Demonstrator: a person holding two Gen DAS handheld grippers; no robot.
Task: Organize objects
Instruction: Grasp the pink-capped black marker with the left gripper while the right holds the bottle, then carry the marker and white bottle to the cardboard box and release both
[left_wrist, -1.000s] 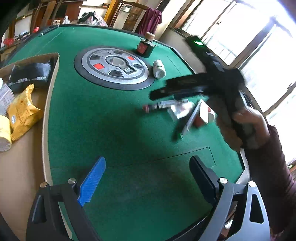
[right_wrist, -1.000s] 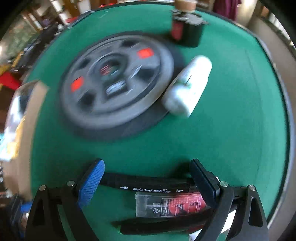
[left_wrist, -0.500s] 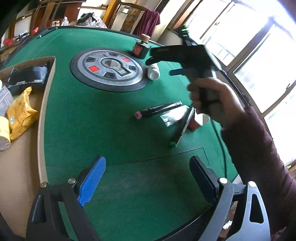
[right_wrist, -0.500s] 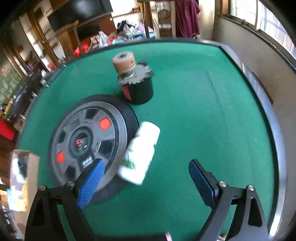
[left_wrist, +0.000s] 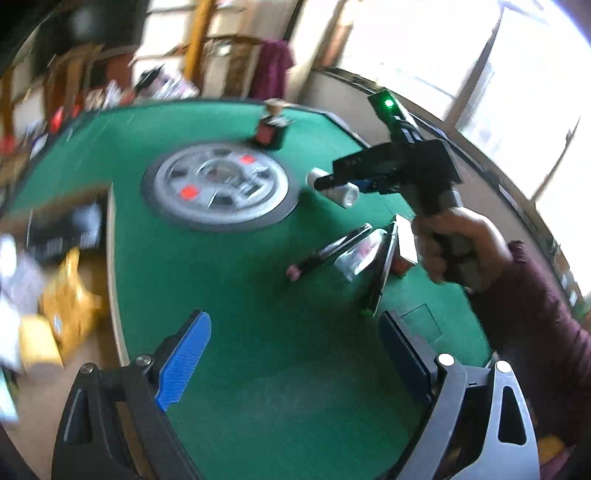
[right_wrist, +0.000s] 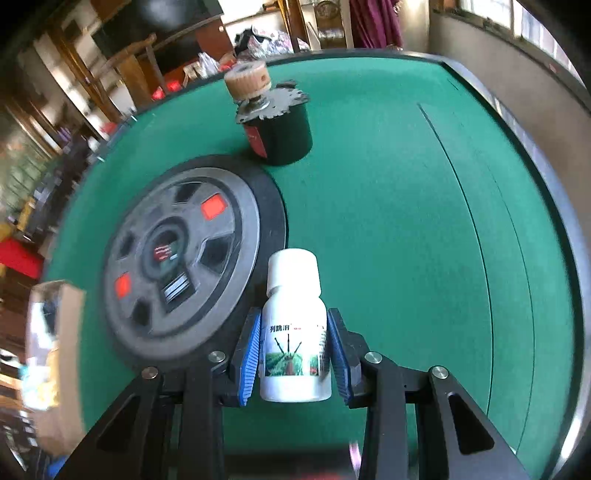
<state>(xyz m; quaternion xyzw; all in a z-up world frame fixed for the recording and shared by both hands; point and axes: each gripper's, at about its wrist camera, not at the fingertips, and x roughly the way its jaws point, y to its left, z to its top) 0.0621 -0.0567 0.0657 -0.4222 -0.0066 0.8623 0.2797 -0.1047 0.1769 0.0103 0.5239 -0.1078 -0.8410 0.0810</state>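
On the far left of the left wrist view a cardboard box (left_wrist: 74, 280) holds yellow packets, blurred. The left gripper (left_wrist: 295, 354) hangs wide open over bare green felt (left_wrist: 258, 369), nothing between its jaws. At twelve o'clock from it lies the grey dial (left_wrist: 218, 188); a black can (left_wrist: 271, 133) with a cork top stands past the dial at one o'clock. At two o'clock markers (left_wrist: 328, 251) and a packet (left_wrist: 360, 253) lie bunched together. Further right, a hand (left_wrist: 454, 247) holds the right gripper (right_wrist: 295, 350), whose jaws have just been closing and now pinch a white bottle (right_wrist: 293, 328), cap pointing to twelve, right beside the dial's rim.
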